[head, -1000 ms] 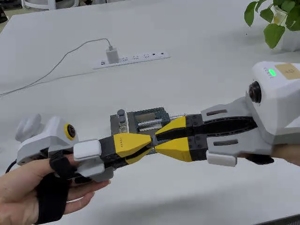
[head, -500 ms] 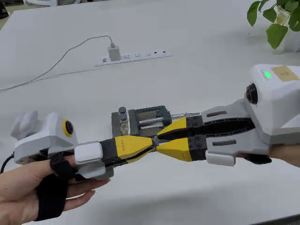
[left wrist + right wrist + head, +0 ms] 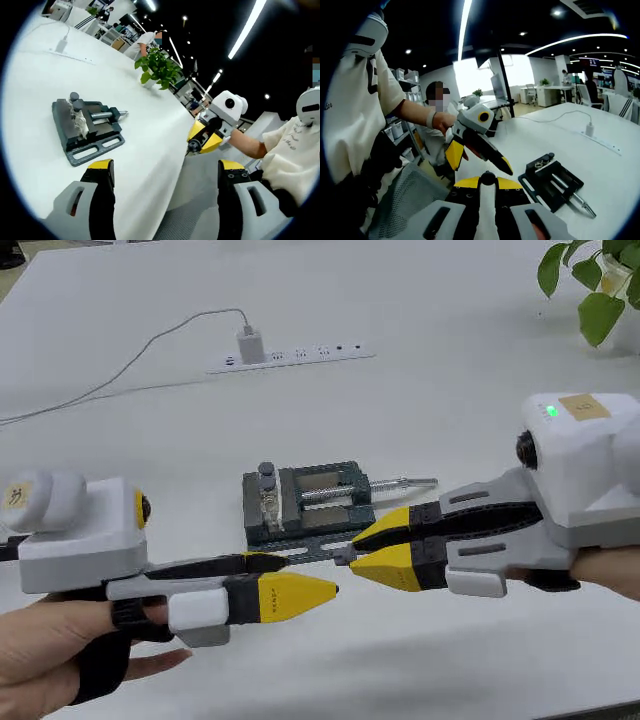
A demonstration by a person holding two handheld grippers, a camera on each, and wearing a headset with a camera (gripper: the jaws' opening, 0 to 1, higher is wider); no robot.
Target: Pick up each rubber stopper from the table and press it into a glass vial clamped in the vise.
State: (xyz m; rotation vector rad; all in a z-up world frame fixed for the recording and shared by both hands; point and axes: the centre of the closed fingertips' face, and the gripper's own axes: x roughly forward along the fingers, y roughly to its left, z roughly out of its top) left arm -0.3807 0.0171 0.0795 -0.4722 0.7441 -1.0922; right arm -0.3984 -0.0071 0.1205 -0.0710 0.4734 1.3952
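Note:
A dark vise (image 3: 305, 502) stands mid-table with a glass vial (image 3: 268, 505) clamped at its left end, a grey stopper (image 3: 267, 470) on top of it. My right gripper (image 3: 350, 554) is shut on a small grey rubber stopper (image 3: 344, 558), just in front of the vise and above the table. The right gripper view shows that stopper (image 3: 487, 177) pinched at the tips of the right gripper (image 3: 487, 184). My left gripper (image 3: 305, 575) hangs open and empty, lower left of the stopper. Its jaws stand wide apart in the left gripper view, with the vise (image 3: 87, 127) ahead.
A white power strip (image 3: 290, 356) with a charger (image 3: 250, 343) and its cable lies at the back of the table. A potted plant (image 3: 595, 285) stands at the far right. The table's near edge runs just below the grippers. People stand in the room behind.
The two grippers' tips were together in front of the vise. The left gripper has opened and drawn back to the left; the stopper stays in the right gripper.

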